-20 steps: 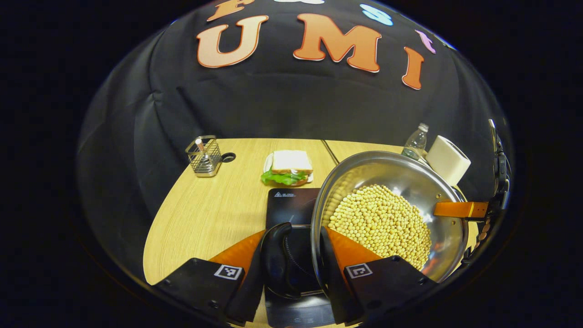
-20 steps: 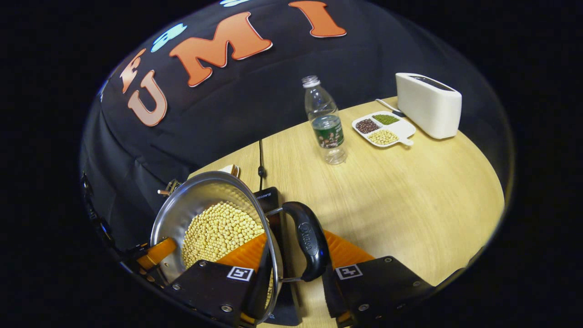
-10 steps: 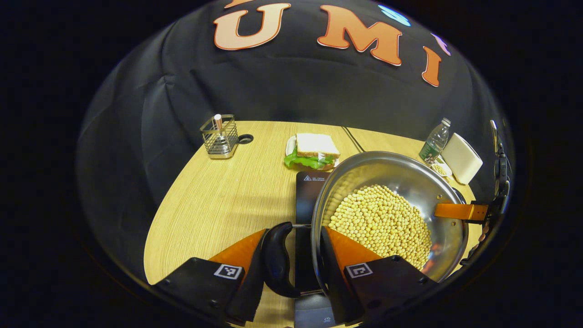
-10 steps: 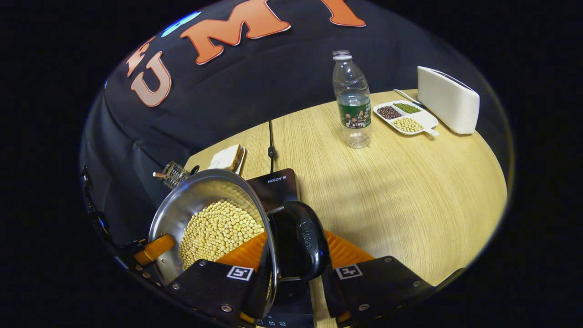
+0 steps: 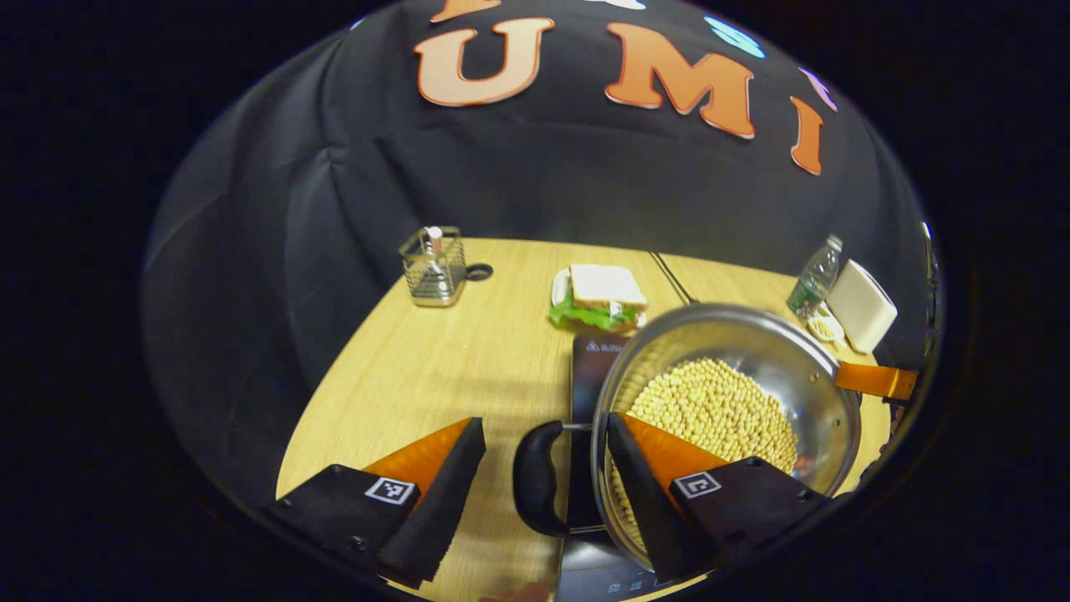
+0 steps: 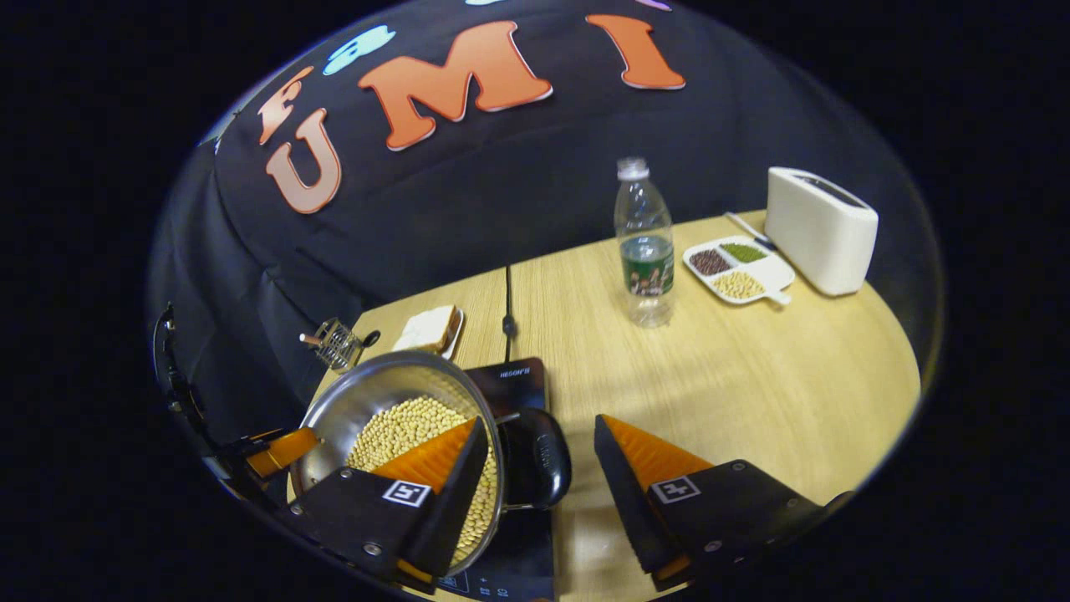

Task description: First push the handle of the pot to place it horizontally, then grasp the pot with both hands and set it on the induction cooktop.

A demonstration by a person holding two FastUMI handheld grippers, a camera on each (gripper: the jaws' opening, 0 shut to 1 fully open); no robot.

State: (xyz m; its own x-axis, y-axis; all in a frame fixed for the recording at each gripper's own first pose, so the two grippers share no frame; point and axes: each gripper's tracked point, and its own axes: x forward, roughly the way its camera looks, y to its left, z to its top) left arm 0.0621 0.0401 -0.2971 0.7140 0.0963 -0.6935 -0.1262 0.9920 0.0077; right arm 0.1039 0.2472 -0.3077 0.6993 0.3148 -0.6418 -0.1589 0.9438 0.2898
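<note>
Released – both grippers (image 5: pixel 535 477) (image 6: pixel 535 477) spread wide, 1 pot (image 5: pixel 736 401) handle (image 6: pixel 535 458) between each pair, pot on cooktop (image 6: pixel 510 376)

The pot (image 5: pixel 802 376) is polished, mirror-bright metal with glossy black plastic handles (image 5: pixel 535 489). The induction cooktop (image 6: pixel 510 376) is smooth dark glass (faintly reflective). The table (image 6: pixel 752 376) looks like matt, fine-grained wood; the toaster (image 6: pixel 819 230) is smooth white plastic.
</note>
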